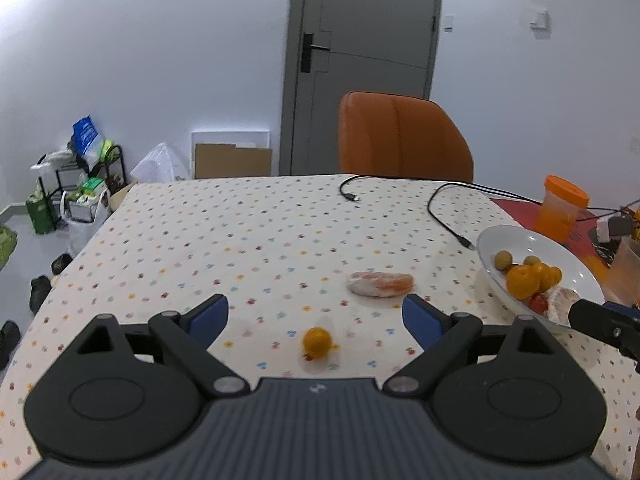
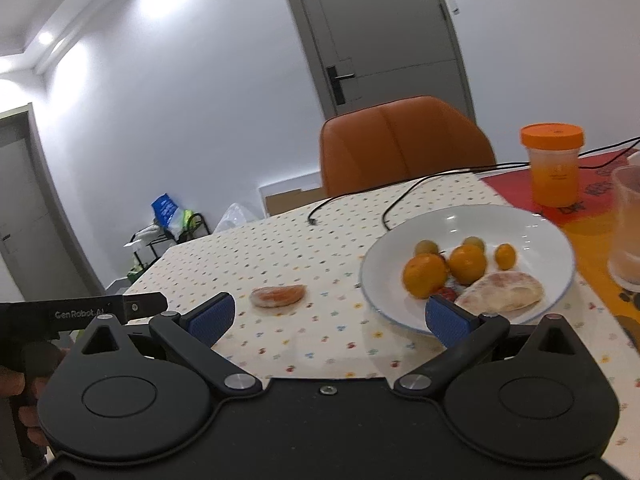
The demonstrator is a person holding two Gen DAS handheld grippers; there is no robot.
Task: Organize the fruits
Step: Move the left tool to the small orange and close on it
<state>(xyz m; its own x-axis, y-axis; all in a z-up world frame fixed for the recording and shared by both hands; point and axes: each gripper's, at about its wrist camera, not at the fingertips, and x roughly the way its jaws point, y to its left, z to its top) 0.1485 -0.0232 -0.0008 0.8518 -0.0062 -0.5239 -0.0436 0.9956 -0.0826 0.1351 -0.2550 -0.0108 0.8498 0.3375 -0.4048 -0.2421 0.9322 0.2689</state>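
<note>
**Still two fruits out on the cloth — the left gripper is nearest**

Squarely ahead of the left gripper (image 1: 316,314), lined up with the gap between its spread blue pads, a small orange fruit (image 1: 317,343) lies on the dotted tablecloth (image 1: 200,240). Nothing is held; the jaws stand wide. Just beyond it and a little to the right lies a peeled citrus segment (image 1: 380,284), its long axis running left to right across the gripper's line of approach.

From the right gripper (image 2: 330,314) — also spread wide and holding nothing — that same segment sits forward and to the left, while the white plate (image 2: 532,220) is forward and to the right, its near rim just behind the right pad. On the plate lie several orange and greenish fruits and another peeled piece (image 2: 500,292).

Judging by this, the left gripper is better placed for the small fruit: a short, straight advance. The segment would want jaws closing across its short side. An orange-lidded jar (image 2: 554,168) and cables (image 1: 444,216) lie further off.
</note>
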